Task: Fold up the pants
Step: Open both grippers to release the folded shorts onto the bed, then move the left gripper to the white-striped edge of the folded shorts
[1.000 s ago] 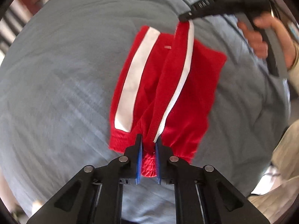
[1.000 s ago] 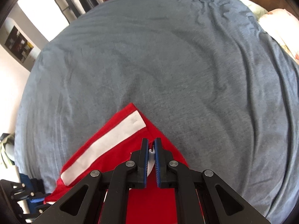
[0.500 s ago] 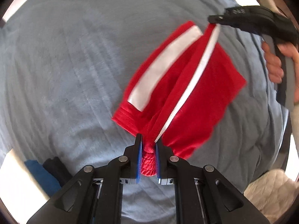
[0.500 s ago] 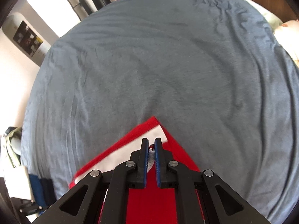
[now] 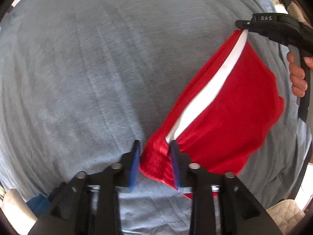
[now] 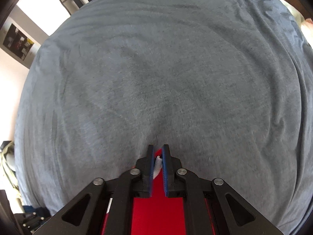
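Grey-blue bedding (image 6: 156, 68), soft and faintly napped, covers the bed in both views, pulled into shallow curved wrinkles that deepen toward its far right edge.

Red pants (image 5: 225, 113) of smooth, slightly shiny cloth hang over the right half of the bed, stretched into a long slanting band between the two tools. A white stripe (image 5: 207, 90) runs straight along the taut upper edge, and the loose cloth below it sags in a broad rounded fold.

The left tool (image 5: 155, 164) has black angular arms with round metal pins and blue ribbed pads. Its jaws stand well apart, with a bunched, gathered wad of the red cloth sitting between them; the wad lies against the right pad, while a gap shows beside the left pad, so the cloth looks loosely held at most.

The right tool (image 6: 158, 160) has its jaws drawn narrow, pinching a crumpled bit of white stripe with red cloth beneath. In the left wrist view the same tool (image 5: 242, 24) shows as a black beak gripping the stripe's far end, a bare hand (image 5: 297, 76) wrapped around its handle near the bed's right edge.
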`<state>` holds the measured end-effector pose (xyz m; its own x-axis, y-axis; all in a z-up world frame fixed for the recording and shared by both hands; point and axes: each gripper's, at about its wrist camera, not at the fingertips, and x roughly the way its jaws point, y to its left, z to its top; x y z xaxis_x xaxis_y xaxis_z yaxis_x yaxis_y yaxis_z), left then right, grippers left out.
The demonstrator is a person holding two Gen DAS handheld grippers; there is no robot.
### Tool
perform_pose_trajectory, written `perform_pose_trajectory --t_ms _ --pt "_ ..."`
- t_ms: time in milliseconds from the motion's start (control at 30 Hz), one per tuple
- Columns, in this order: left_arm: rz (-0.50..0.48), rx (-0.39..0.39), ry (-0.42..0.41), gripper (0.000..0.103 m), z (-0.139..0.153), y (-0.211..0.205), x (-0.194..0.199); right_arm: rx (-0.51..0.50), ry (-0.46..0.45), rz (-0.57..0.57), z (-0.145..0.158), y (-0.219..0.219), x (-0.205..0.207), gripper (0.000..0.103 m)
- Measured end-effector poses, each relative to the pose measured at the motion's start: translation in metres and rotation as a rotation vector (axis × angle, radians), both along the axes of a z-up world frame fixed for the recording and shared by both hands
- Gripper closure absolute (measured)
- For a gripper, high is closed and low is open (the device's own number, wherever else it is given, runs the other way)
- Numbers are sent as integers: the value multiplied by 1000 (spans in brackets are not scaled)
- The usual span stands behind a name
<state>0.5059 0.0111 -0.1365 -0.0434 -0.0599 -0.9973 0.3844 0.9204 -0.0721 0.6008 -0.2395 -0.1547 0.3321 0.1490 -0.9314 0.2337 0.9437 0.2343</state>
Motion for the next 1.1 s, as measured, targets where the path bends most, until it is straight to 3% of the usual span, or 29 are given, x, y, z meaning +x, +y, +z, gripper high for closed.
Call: perform_pose_trajectory --t_ms 67,100,167,300,400,500,567,800,967,1100 --pt "34 15 -16 57 1 6 1 -18 -13 6 0 2 4 86" --pt "54 21 -19 51 2 10 1 -36 -19 13 1 6 7 73" --pt "108 49 -48 48 9 20 0 -90 -50 20 8 8 8 63" --pt "225 140 -234 40 50 33 -24 -187 -118 15 33 10 -6 63" --pt "289 54 -279 36 71 32 -59 -219 -179 48 55 11 -30 54" --pt "324 -99 -251 37 74 23 -90 -215 -223 90 72 9 -67 53" --pt "344 -128 -261 37 71 19 -107 -194 -219 96 76 2 -88 53" --pt "464 -141 -367 37 45 9 -136 -162 -135 9 56 -28 -155 53" --pt "480 -131 -367 37 33 3 -135 -74 -69 -108 27 -47 -187 53" --pt "465 -111 -376 37 28 1 -135 -43 -61 -106 14 -48 -199 53"
